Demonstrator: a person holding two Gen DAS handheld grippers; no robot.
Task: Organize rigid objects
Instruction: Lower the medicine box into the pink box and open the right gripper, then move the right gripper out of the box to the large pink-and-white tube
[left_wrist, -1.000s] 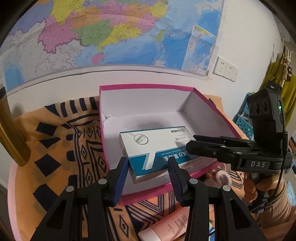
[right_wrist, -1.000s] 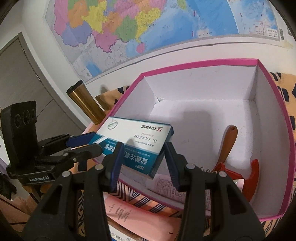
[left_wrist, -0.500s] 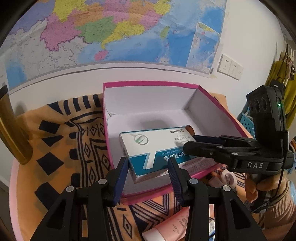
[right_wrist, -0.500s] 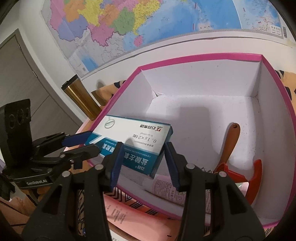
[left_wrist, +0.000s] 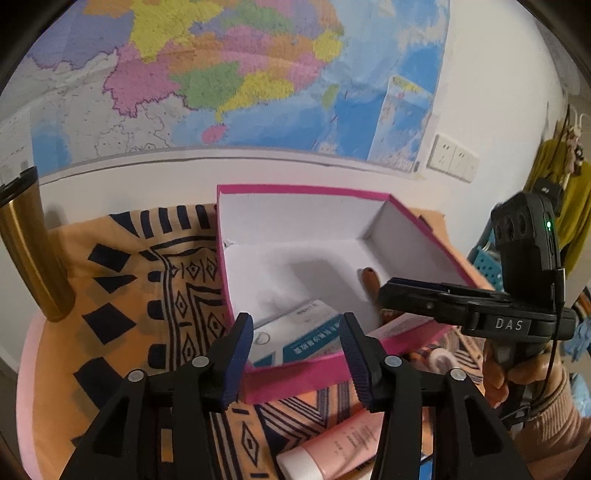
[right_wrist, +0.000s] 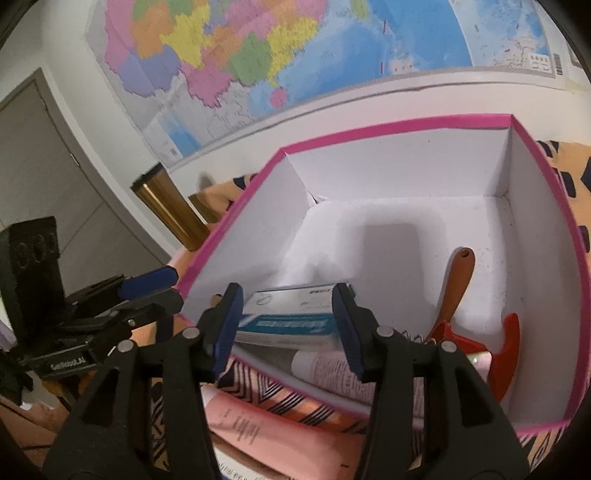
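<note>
Over a patterned orange cloth (left_wrist: 122, 280), my left wrist view looks down into a pink box (left_wrist: 295, 380) with white walls. My left gripper (left_wrist: 297, 354) stands released just short of the box's near wall; its jaws have just been opening, and nothing is pressed between them. Beyond them the carton (left_wrist: 295, 336) lies inside the box at the near left corner, tilted, white on top with a teal side band and printed text. My right gripper (left_wrist: 391, 295) reaches across from the right, held in my hand (left_wrist: 517, 373), over the box's near right part. A brown handle tip (left_wrist: 370, 277) shows on the box floor. Outside the box, a pink tube (left_wrist: 332, 446) lies on the cloth in front. A gold flask (left_wrist: 29, 243) stands at far left, and a map (left_wrist: 221, 81) hangs behind.

From my right wrist view, the right gripper (right_wrist: 286, 326) has also just been opening. The carton (right_wrist: 291, 317) sits between its blue pads, but I see no pad pressing it, so I judge it let go. A red tool (right_wrist: 476, 343) with a brown handle and a white tube (right_wrist: 351, 376) lie in the box beside it. The left gripper (right_wrist: 151, 291) hovers at left, outside the box wall.

I judge the carton stowed. The pink tube (right_wrist: 273, 435) in front remains to be put away.
</note>
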